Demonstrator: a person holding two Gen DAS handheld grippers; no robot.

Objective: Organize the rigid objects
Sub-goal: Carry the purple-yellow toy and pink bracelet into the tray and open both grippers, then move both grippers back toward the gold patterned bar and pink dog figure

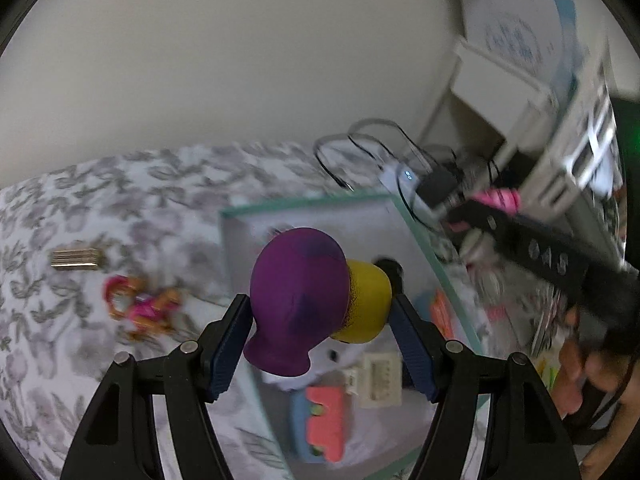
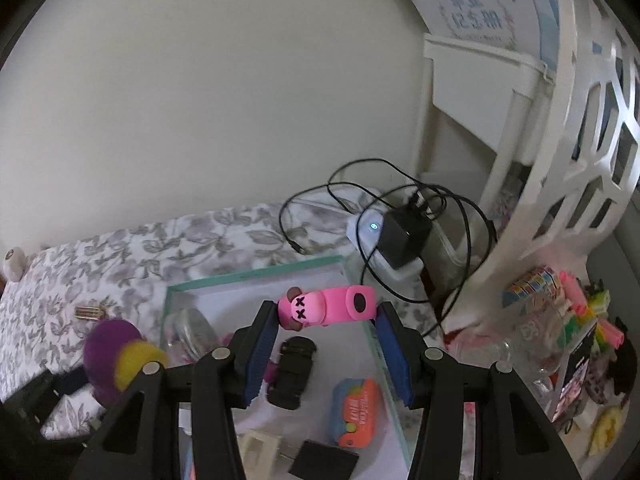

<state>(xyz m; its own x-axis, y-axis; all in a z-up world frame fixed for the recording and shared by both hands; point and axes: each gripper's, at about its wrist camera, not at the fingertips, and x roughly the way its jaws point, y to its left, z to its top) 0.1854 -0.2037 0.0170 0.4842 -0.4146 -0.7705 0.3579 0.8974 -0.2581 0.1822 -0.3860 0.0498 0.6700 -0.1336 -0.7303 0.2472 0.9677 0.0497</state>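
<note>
The left gripper [image 1: 322, 344] holds a purple-and-yellow toy [image 1: 308, 304], its jaws pressed on the toy's two sides; the purple bulb sits against the left pad and the yellow end points toward 2 o'clock. The right gripper [image 2: 326, 332] has its jaws clamped on a pink figure [image 2: 326, 306] lying crosswise between the pads, its crossed eyes toward the left pad.

Both toys hang over a shallow tray [image 2: 256, 276] with a green rim, which rests on a leaf-print bedspread [image 1: 120, 208]. In the right wrist view, the tray holds a black toy car [image 2: 292, 376] at 6 o'clock from the pink figure, an orange-and-blue case [image 2: 356, 412] at 5 o'clock and a clear round lid [image 2: 188, 332] at 9 o'clock. The purple toy, blurred, shows at 8 o'clock just outside the tray's left rim.

In the left wrist view, a small pink-and-orange toy [image 1: 140, 306] and a striped block [image 1: 76, 260] lie on the bedspread at 9 o'clock from the left gripper, well apart from the tray. A white charger [image 2: 384, 240] with looped black cables [image 2: 360, 184] sits beyond the tray's far corner at 1 o'clock, beside a white lattice basket [image 2: 592, 128].
</note>
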